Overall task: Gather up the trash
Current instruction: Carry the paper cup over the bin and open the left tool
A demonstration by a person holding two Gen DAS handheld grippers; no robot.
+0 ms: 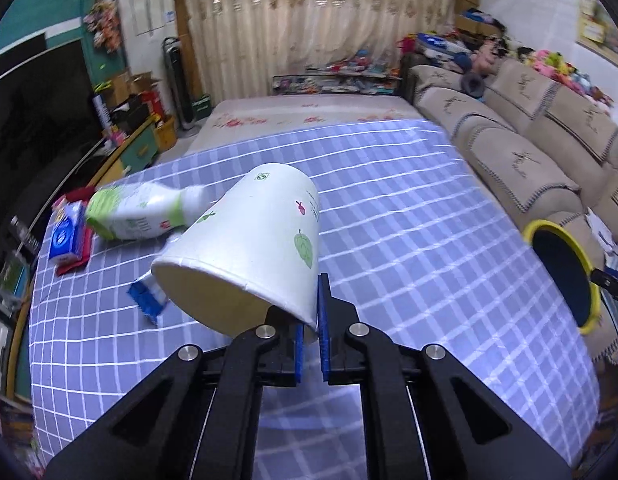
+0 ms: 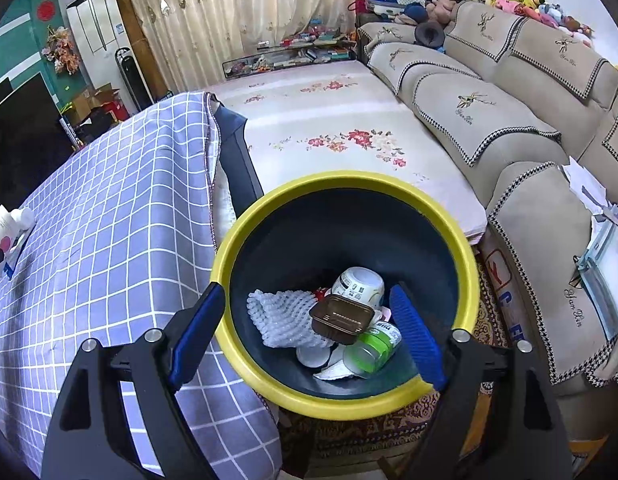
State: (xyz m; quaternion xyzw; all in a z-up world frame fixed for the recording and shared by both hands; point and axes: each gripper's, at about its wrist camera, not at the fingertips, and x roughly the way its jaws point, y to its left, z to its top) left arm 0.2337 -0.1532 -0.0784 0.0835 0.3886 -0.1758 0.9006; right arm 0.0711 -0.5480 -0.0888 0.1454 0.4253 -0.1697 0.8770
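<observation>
My left gripper (image 1: 310, 312) is shut on the rim of a white paper cup (image 1: 249, 248) with leaf prints and holds it tilted above the checked tablecloth (image 1: 409, 220). A white and green bottle (image 1: 141, 210) lies on the cloth behind the cup. The yellow-rimmed dark bin (image 1: 565, 272) shows at the right edge of the table. My right gripper (image 2: 305, 300) is open over the bin (image 2: 269, 208), empty. Inside lie foam netting (image 2: 277, 316), a brown tray (image 2: 341, 316), a white cup (image 2: 359, 284) and a green bottle (image 2: 373, 348).
A blue tissue pack (image 1: 65, 238) on a red item and a small blue carton (image 1: 149, 300) lie on the table's left part. A beige sofa (image 2: 509, 120) stands to the right, a floral mat (image 2: 329, 128) beyond the table, a television (image 1: 33, 120) at the left.
</observation>
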